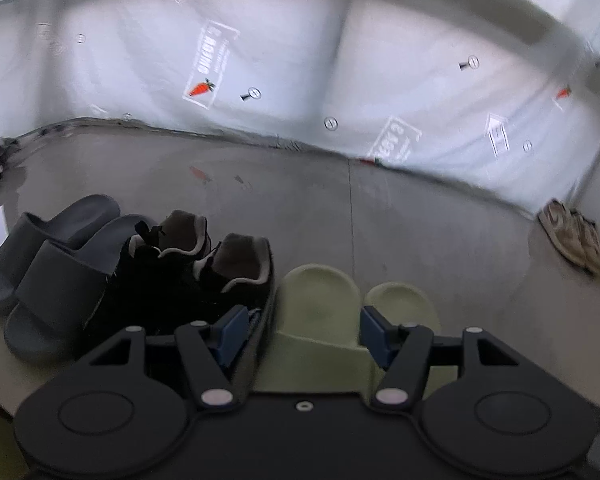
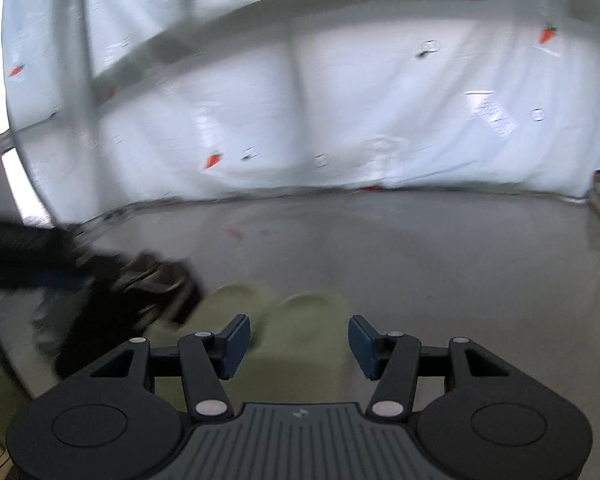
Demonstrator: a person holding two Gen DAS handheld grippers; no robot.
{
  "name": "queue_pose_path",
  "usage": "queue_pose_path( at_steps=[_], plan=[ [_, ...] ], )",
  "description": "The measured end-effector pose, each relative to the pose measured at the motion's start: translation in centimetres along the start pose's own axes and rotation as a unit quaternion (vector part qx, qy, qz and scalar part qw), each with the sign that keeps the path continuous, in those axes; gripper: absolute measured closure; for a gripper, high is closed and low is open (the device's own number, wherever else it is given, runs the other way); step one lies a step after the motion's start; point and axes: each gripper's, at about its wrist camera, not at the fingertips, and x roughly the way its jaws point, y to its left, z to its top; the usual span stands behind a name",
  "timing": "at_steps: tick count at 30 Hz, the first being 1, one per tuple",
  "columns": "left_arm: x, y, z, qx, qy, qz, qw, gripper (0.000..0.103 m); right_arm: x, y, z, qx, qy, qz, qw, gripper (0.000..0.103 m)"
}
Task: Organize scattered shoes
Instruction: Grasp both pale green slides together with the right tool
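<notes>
A pale green slipper (image 1: 320, 292) fills the gap between the blue pads of my left gripper (image 1: 304, 320), heel pointing away; the gripper is shut on it. Its twin (image 1: 400, 300) lies close on the right, partly behind the right finger. In the right wrist view, my right gripper (image 2: 298, 328) is shut on that second green slipper (image 2: 308, 308), with the first slipper (image 2: 240, 300) to its left. Both slippers sit low beside a pair of black sneakers (image 1: 204, 272). I cannot tell whether the slippers touch the floor. The right wrist view is blurred.
Two dark grey slides (image 1: 60, 248) stand left of the black sneakers (image 2: 152, 280). A beige pair of shoes (image 1: 572, 240) lies at the far right by the wall. A white sheet with carrot prints (image 1: 340, 60) covers the wall behind. A blurred dark shape (image 2: 16, 256) crosses the left edge.
</notes>
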Motion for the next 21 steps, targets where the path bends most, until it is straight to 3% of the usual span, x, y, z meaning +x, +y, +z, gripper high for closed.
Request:
queue_pose_path(
  at_steps=[6, 12, 21],
  plan=[
    [1.3, 1.4, -0.4, 0.024, 0.025, -0.034, 0.9988, 0.04, 0.4, 4.8, -3.1, 0.012, 0.035, -0.013, 0.999, 0.049],
    [2.6, 1.6, -0.6, 0.042, 0.039, -0.064, 0.9963, 0.04, 1.2, 5.5, -4.3, 0.043, 0.075, -0.048, 0.995, 0.049],
    [2.6, 2.7, -1.0, 0.054, 0.05, -0.063, 0.9953, 0.04, 3.7, 6.4, -6.3, -0.01, 0.022, -0.055, 0.998, 0.047]
  ],
)
